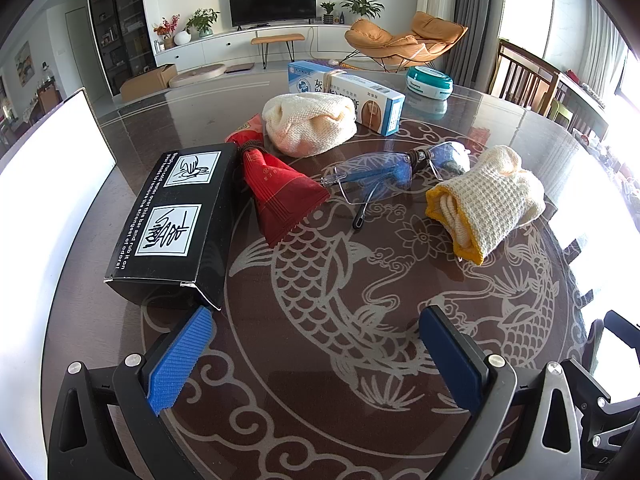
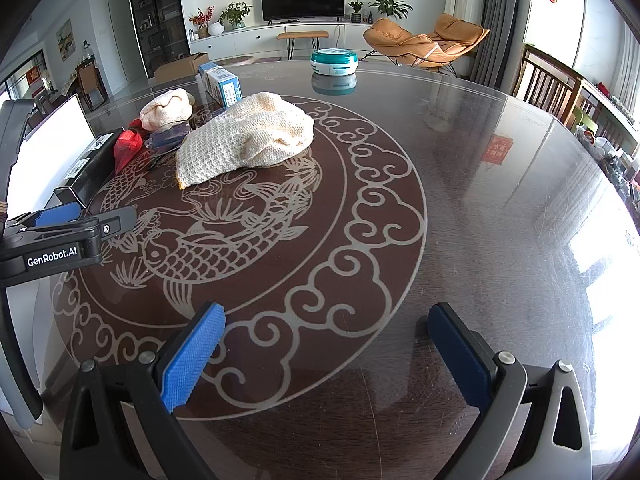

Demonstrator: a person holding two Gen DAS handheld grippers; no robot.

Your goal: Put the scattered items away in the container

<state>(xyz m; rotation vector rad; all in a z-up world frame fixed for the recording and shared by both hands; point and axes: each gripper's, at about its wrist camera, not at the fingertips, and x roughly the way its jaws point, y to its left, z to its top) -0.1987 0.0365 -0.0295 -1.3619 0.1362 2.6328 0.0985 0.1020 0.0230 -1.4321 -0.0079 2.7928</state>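
Clutter is lying in a loose group on the worktop (image 1: 520,128), far of both tools: glasses (image 1: 384,176) in the middle, a red packet (image 1: 280,196) just left of them and touching a black box (image 1: 176,216), a folded cloth (image 1: 492,204) on the right, a second cloth bundle (image 1: 310,124) farther back, a blue-and-white carton (image 1: 360,92) behind it, and a teal tin (image 1: 429,82) well apart at the far side. The white container (image 1: 52,184) is standing at the left edge, its opening out of view.

The left tool (image 1: 316,360) is hovering with its jaws wide apart and holding nothing; the right tool (image 2: 324,360) is doing the same, nearer the bare right half.

The glasses are looking like the riskiest item: thin, with one arm sticking out toward the near side, so a pinch on a lens could be scratching or flexing them, and they may be sliding on the glossy glass. The packet's edge is meeting the glasses frame, so lifting either may be dragging the other. The cloths may be unfolding when lifted by one layer. The black box may be too broad for a firm hold.
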